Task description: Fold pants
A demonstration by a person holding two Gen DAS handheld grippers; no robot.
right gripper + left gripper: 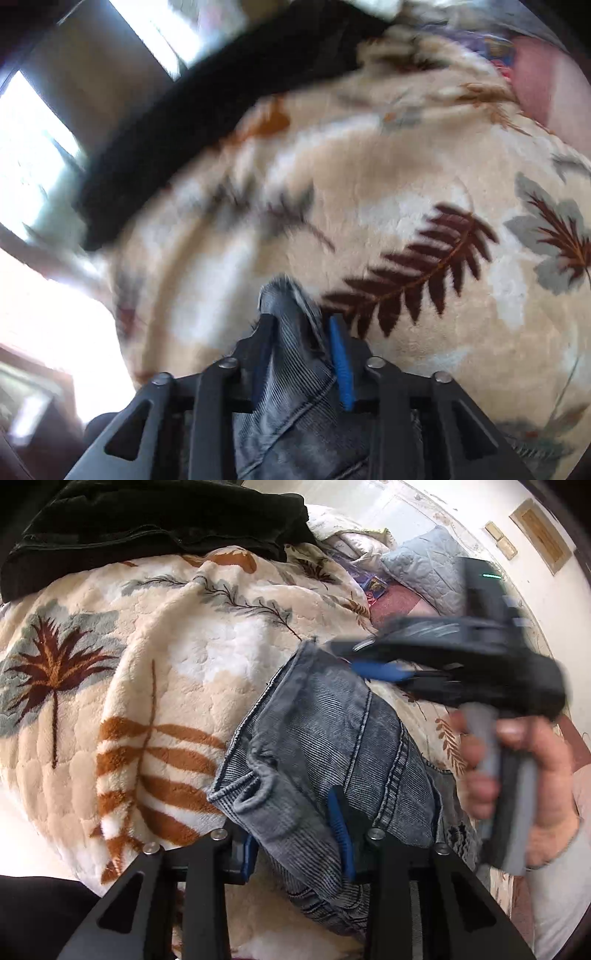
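We have the jeans (325, 738) bunched on the blanket (147, 646) covering the bed, partly lifted between our two tools. Our left tool (295, 834) is narrowed on a thick fold of denim, its blue pads pressing the cloth from both sides. Our right tool (303, 354) is likewise closed down on a gathered edge, with fabric filling the gap between its pads; our hand (517, 775) grips its handle. The denim looks heavy and fairly stiff for cloth, with ribbed seams that give good purchase, so it should hang without slipping. We judge the best holds are at seams or hems, well apart, so the leg spreads flat. A dark garment (155, 524) lies further back on the bed.
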